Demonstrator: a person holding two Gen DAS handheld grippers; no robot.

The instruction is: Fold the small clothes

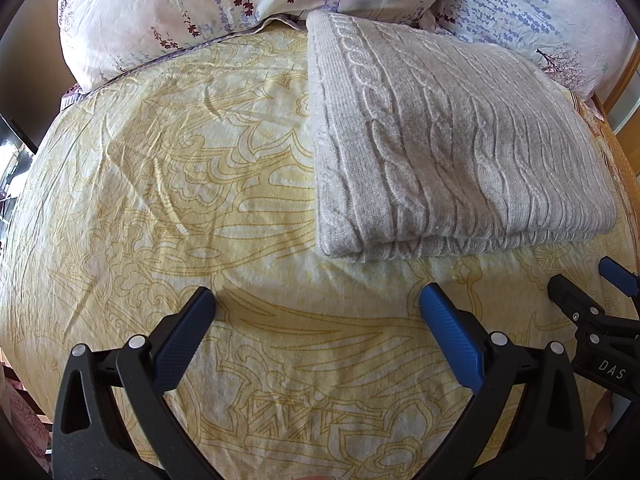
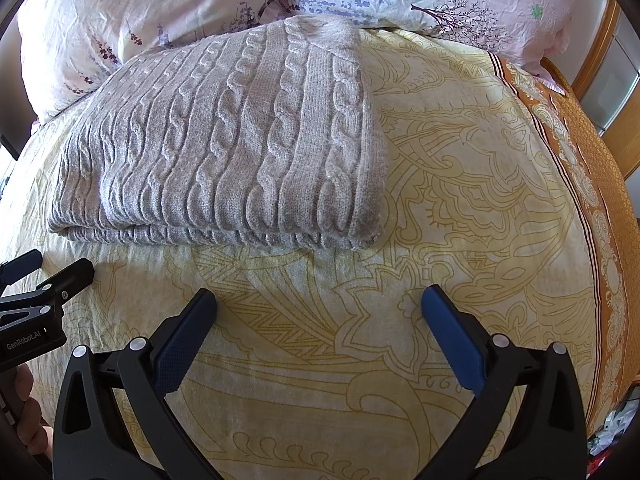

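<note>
A folded grey cable-knit sweater [image 1: 452, 148] lies on the yellow bedspread [image 1: 180, 184] below the pillows [image 2: 152, 12], soft and thick, likely best pinched at its near edge, both the left gripper [image 1: 316, 300] and the right gripper [image 2: 318, 302] spread wide and empty.

We count one folded grey cable-knit sweater [image 1: 452, 148] on one yellow patterned bedsheet [image 1: 168, 200]; two floral pillows [image 2: 132, 20] behind it; two grippers, left gripper [image 1: 316, 312] and right gripper [image 2: 320, 312].

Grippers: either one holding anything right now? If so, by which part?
Nothing is held. The left gripper and the right gripper both have their jaws wide open over the bedsheet, short of the folded sweater, which lies untouched.
</note>
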